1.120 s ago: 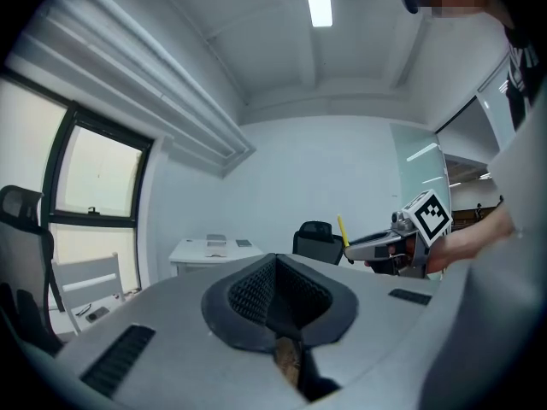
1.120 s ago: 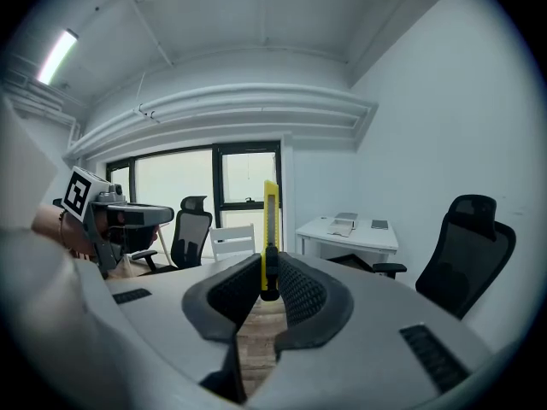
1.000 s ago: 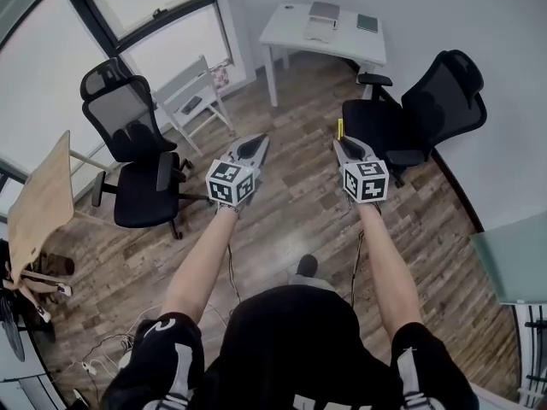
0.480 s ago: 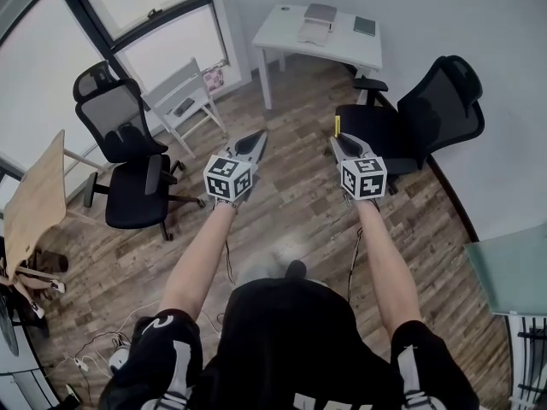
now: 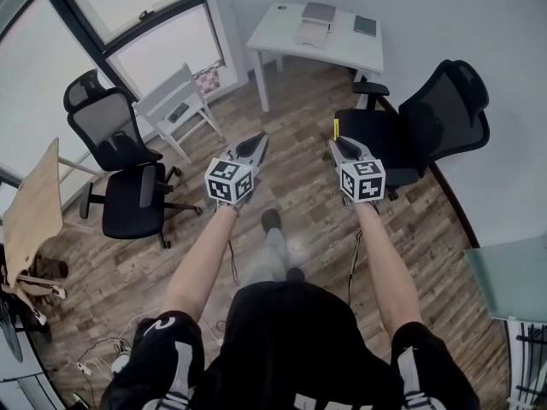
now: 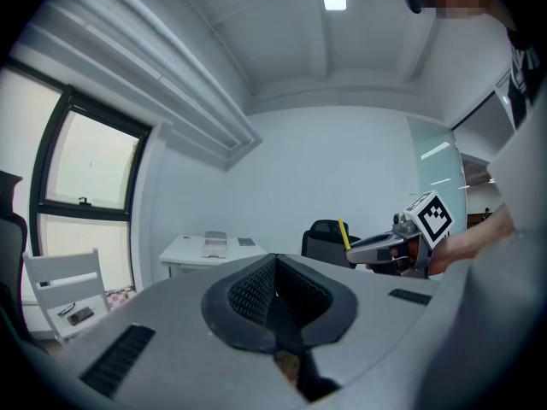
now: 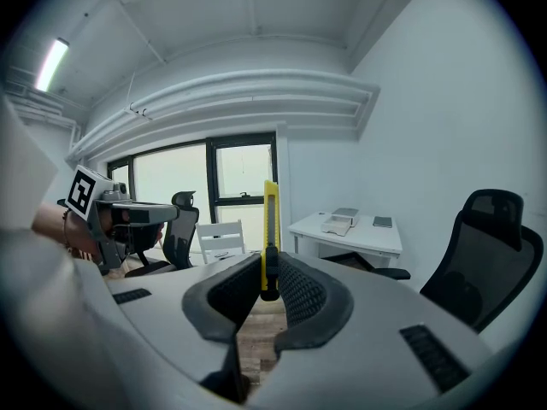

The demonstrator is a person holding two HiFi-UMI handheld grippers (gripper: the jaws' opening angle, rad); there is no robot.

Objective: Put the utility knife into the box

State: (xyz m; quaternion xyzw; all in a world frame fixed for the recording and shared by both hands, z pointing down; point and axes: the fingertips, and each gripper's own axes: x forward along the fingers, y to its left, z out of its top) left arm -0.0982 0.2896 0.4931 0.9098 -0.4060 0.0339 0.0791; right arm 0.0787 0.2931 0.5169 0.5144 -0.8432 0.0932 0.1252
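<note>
A yellow utility knife (image 7: 270,237) stands upright between the jaws of my right gripper (image 7: 270,284), which is shut on it; its yellow tip (image 5: 338,128) pokes out ahead of that gripper (image 5: 342,146) in the head view. My left gripper (image 5: 255,146) is held level beside it, shut with nothing in it (image 6: 273,290). Both are carried high above the wooden floor. A white desk (image 5: 282,32) stands ahead, with a small white box (image 5: 312,32) and other flat items on top. In the left gripper view the knife (image 6: 344,233) shows in the right gripper.
A black office chair (image 5: 419,126) stands just right of my right gripper, next to the desk. A white chair (image 5: 175,105) and another black office chair (image 5: 120,178) are on the left by the window. A wooden board (image 5: 34,207) leans at far left. A glass surface (image 5: 513,276) is at right.
The person has stepped forward; the desk and chairs have slid slightly nearer and left in view. A foot now shows ahead on the floor. Both grippers keep their hold and pose.
</note>
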